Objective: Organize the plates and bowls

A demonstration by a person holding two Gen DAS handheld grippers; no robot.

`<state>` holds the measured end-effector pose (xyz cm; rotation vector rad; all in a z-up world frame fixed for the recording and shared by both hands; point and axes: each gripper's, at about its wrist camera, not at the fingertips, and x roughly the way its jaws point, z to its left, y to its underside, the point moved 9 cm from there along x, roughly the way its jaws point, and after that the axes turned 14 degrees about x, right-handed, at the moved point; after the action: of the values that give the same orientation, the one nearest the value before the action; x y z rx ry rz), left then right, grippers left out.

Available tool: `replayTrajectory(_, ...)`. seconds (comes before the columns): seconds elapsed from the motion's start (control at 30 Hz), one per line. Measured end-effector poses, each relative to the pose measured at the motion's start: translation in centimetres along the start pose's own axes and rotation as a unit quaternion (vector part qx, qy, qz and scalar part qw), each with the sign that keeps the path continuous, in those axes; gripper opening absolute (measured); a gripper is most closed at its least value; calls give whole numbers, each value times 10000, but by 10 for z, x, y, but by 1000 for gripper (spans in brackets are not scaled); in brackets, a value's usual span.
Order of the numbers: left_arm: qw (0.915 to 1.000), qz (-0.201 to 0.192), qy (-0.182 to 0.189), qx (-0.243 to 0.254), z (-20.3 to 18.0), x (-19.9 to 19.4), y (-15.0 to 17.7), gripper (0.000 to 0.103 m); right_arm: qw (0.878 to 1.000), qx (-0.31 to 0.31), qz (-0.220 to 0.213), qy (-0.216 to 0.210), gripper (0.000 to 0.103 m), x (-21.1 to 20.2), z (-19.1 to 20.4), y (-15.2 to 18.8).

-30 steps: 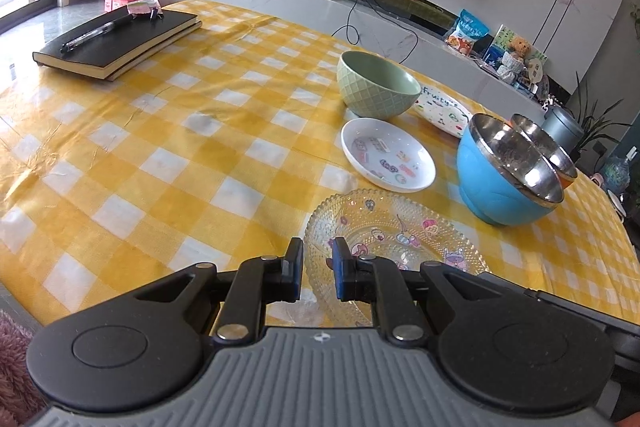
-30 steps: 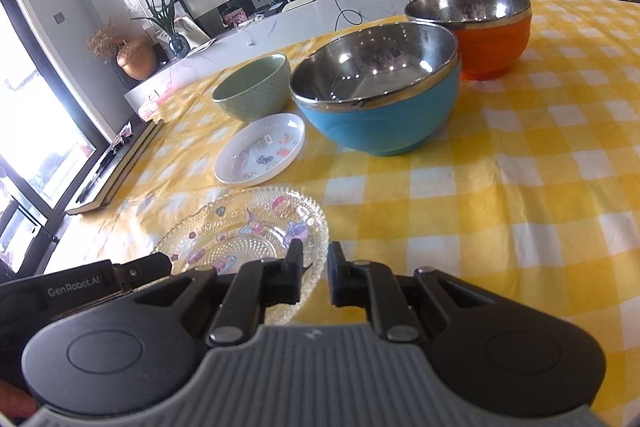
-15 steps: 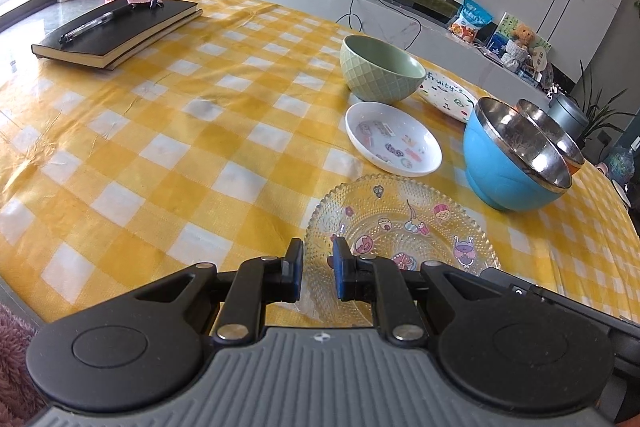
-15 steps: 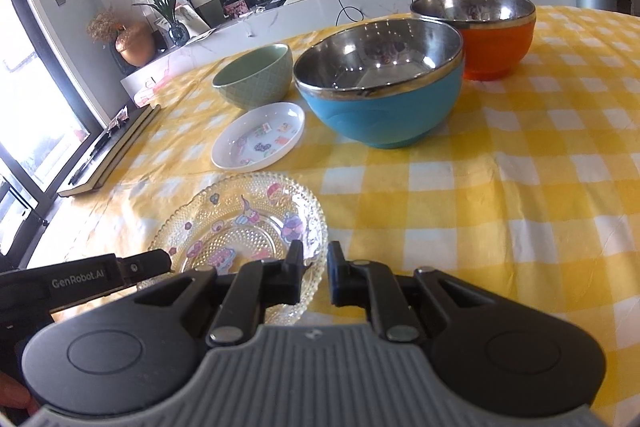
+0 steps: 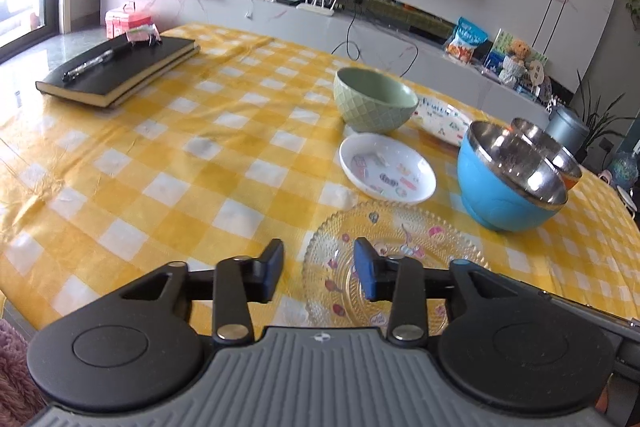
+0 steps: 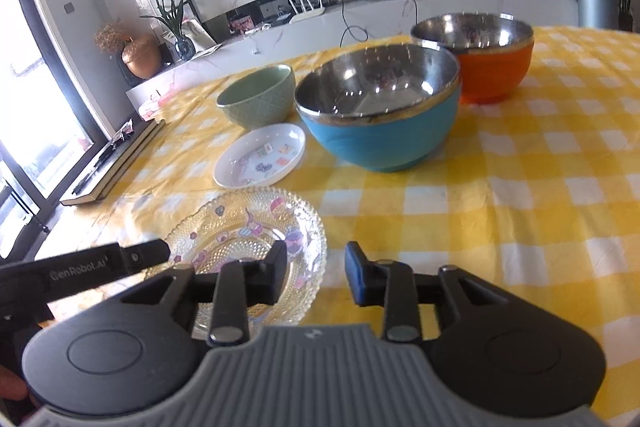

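A clear glass plate (image 5: 404,251) with cartoon prints lies on the yellow checked tablecloth, near both grippers; it also shows in the right wrist view (image 6: 248,231). My left gripper (image 5: 318,269) is open and empty over the plate's left rim. My right gripper (image 6: 316,277) is open and empty over its right rim. Beyond lie a small white plate (image 5: 386,167) (image 6: 262,155), a green bowl (image 5: 374,99) (image 6: 258,95), a blue steel-lined bowl (image 5: 508,179) (image 6: 380,115), an orange steel-lined bowl (image 6: 480,55) and a white printed plate (image 5: 442,119).
A black book (image 5: 120,69) with a pen lies at the table's far left corner. The table's near edge runs just below the left gripper. A TV counter (image 5: 280,15) with a router, cables and snacks stands behind the table.
Both grippers have opened from nearly shut to wide apart. Both have drawn back slightly and lifted their view; the glass plate has not moved.
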<state>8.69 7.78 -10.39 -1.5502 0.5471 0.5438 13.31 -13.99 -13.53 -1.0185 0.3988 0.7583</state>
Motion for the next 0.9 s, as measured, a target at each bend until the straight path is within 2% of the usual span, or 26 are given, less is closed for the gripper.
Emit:
replayTrajectory(0.13, 9999, -138, -58, 63, -3, -9, -11, 48, 9999, -66, -138, 7, 44, -11, 1, -7)
replayTrajectory(0.2, 9998, -154, 22, 92, -7, -14, -19, 50, 9998, -122, -179, 24, 51, -17, 2, -12)
replayTrajectory(0.27, 9997, -147, 96, 182, -15, -19, -28, 51, 9996, -160, -234, 50, 52, -24, 3, -18)
replayTrajectory(0.37, 9987, -154, 250, 413, -29, -26, -46, 51, 9983, -325, -394, 277, 59, -34, 5, -32)
replayTrajectory(0.47, 9970, -113, 478, 599, -43, -28, -67, 51, 9963, -539, -527, 416, 59, -44, 6, -49)
replayTrajectory(0.67, 9905, 2, 963, 980, -62, -15, -106, 57, 9963, -540, -625, 229, 59, -47, 6, -95)
replayTrajectory(0.9, 9857, 92, 1010, 1347, -72, 18, -142, 57, 9972, -531, -488, 193, 59, -20, 4, -147)
